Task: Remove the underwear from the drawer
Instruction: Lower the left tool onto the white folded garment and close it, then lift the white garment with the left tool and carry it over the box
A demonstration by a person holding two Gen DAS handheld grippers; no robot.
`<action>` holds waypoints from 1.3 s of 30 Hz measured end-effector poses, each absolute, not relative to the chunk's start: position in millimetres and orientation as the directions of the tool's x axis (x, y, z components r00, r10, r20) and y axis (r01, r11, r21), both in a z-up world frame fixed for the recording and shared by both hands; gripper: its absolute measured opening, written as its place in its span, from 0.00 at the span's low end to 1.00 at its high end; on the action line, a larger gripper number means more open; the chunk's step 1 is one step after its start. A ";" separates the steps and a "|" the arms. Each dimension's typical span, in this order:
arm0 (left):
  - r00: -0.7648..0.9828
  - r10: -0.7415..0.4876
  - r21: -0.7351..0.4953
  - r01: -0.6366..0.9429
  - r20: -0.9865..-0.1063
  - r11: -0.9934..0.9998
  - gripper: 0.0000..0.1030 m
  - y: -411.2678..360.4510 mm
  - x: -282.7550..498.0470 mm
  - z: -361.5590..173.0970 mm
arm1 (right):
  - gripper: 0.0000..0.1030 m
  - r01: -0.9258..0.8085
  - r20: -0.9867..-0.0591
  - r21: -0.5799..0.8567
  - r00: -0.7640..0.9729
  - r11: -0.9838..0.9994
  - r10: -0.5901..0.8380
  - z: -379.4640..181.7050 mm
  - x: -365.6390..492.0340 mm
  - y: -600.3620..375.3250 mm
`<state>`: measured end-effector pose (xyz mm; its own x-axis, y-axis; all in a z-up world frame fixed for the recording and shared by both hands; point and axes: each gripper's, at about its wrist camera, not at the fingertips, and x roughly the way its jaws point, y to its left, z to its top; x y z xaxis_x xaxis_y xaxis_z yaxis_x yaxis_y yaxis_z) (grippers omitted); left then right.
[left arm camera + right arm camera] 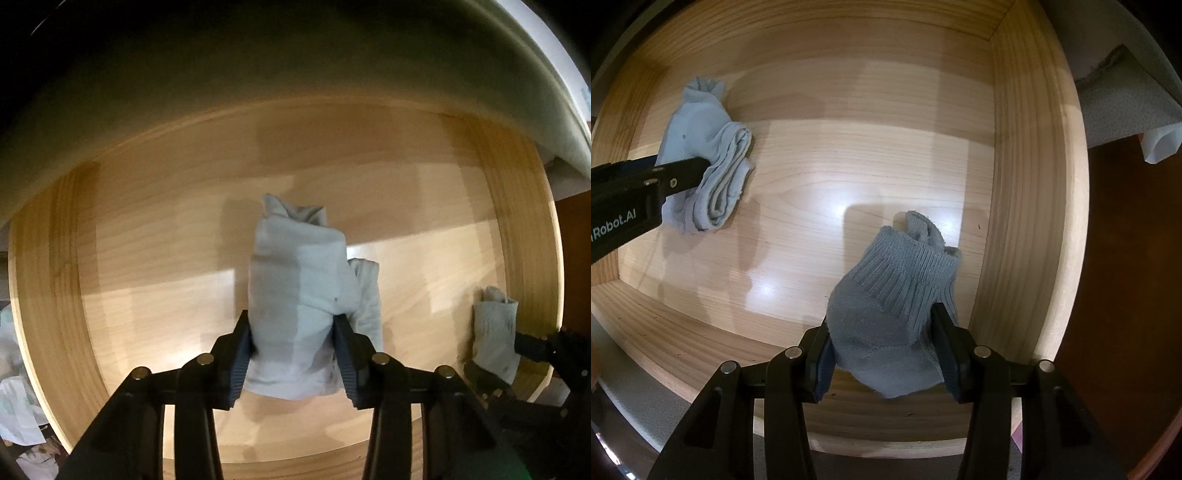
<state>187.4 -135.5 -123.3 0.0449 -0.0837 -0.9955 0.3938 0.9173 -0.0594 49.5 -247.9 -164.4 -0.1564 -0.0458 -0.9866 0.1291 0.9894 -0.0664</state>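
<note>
Both grippers point down into an open wooden drawer (1027, 184). My left gripper (293, 332) is shut on a pale blue folded garment (295, 280), its pads squeezing the lower part; the bundle rests on the drawer floor. My right gripper (882, 332) is shut on a grey ribbed garment (886, 295) near the drawer's right wall. The right wrist view also shows the pale blue garment (701, 155) at the far left, with one finger of the left gripper (676, 173) against it. The left wrist view shows the grey garment (495, 332) at the right edge, in the right gripper (532, 347).
The drawer floor (849, 166) is bare wood apart from the two garments. A pale cabinet front (258, 74) overhangs the drawer's back. Crumpled white wrapping (14, 406) lies outside the left wall. A dark brown surface (1126, 295) lies beyond the right wall.
</note>
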 end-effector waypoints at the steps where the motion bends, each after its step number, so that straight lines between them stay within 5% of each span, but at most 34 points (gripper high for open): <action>1: 0.043 -0.077 -0.054 0.396 -0.996 0.917 0.40 -134.9 187.2 -123.4 | 0.44 0.128 -0.987 -0.067 -0.157 0.989 -0.047 -165.5 49.0 -248.1; 39: -0.053 -0.004 -0.016 0.222 -0.999 0.975 0.39 -38.8 129.7 -137.9 | 0.44 0.120 -0.983 -0.088 -0.171 0.989 -0.066 -178.5 57.3 -254.5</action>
<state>129.7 -38.8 -137.9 -0.0528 -0.0044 -0.9986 0.2218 0.9750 -0.0160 57.3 -254.5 -178.5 -0.1708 -0.0665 -0.9831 0.1197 0.9889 -0.0877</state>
